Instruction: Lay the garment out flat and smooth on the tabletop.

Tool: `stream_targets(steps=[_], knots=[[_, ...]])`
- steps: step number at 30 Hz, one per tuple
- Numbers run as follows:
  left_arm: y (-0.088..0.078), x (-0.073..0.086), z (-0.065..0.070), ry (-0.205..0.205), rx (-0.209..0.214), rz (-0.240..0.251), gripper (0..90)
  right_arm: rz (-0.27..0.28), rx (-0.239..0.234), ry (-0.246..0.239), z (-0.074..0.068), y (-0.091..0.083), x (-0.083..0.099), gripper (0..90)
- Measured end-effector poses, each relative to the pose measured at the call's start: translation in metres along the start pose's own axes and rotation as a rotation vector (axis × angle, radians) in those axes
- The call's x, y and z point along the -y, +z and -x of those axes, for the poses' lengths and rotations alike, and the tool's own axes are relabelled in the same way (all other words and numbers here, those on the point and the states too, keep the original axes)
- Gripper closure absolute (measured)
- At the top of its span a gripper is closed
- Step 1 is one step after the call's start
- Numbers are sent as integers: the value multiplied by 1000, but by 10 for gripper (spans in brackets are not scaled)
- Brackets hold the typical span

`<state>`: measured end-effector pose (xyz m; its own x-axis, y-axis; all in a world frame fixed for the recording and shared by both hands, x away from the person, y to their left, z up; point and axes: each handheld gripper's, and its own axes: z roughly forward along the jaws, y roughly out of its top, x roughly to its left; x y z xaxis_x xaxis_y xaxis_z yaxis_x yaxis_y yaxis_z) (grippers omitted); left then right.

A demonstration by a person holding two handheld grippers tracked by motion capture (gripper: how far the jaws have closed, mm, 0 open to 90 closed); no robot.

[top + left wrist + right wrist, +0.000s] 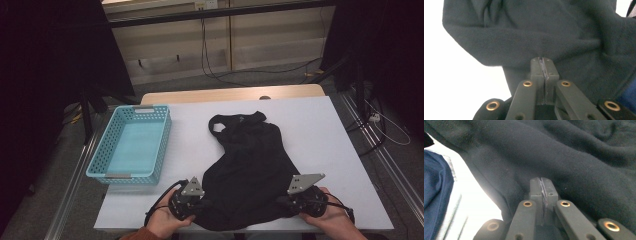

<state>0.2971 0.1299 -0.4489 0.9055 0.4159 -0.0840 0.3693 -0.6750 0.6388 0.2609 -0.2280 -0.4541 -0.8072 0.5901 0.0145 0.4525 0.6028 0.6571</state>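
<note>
From the high view, a black sleeveless cloth garment (247,165) lies spread on the white tabletop (320,130), its neck and straps pointing away from me and its wide hem at the near edge. My left gripper (199,202) sits at the hem's left corner and my right gripper (284,201) at the hem's right corner, each with a grey three-cornered plate on top and my hands behind them. A light blue perforated plastic basket (131,142) stands on the table to the left of the garment, well apart from it.

In the left gripper view, my two black jaws stand pressed together at the left gripper (541,61), with only a thin seam between them, and their tips meet the edge of a thick fold of the dark fabric (536,37). A thin layer seems pinched in the seam, so I read this as a grip on the garment. The white table shows bright to the left.

In the right gripper view, my right gripper (541,181) looks the same: jaws closed tight, tips buried against the black cloth (564,157), which drapes in folds above and to the right. The pale tabletop shows at lower left.
</note>
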Motion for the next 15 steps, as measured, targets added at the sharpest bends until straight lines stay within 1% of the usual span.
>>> stream_targets(steps=[2, 4, 6, 9, 11, 15], knots=[[-4, 4, 1, -12, -19, -8, 891, -5, 0, 1, -2, -1, 1, 900], [-8, 7, 1, -16, -33, -15, 891, -8, 1, 3, -3, -3, 2, 900], [-11, 10, 1, -22, -39, -20, 892, -11, -1, 8, -6, -4, 3, 900], [-14, 13, 3, -31, -33, -21, 892, -15, -5, 3, -11, -6, 5, 900], [-16, 15, 4, -23, -26, -26, 892, -17, -4, 4, -15, -6, 5, 900], [-17, 16, 5, -31, -32, -25, 891, -17, -5, 6, -19, -7, 6, 900]])
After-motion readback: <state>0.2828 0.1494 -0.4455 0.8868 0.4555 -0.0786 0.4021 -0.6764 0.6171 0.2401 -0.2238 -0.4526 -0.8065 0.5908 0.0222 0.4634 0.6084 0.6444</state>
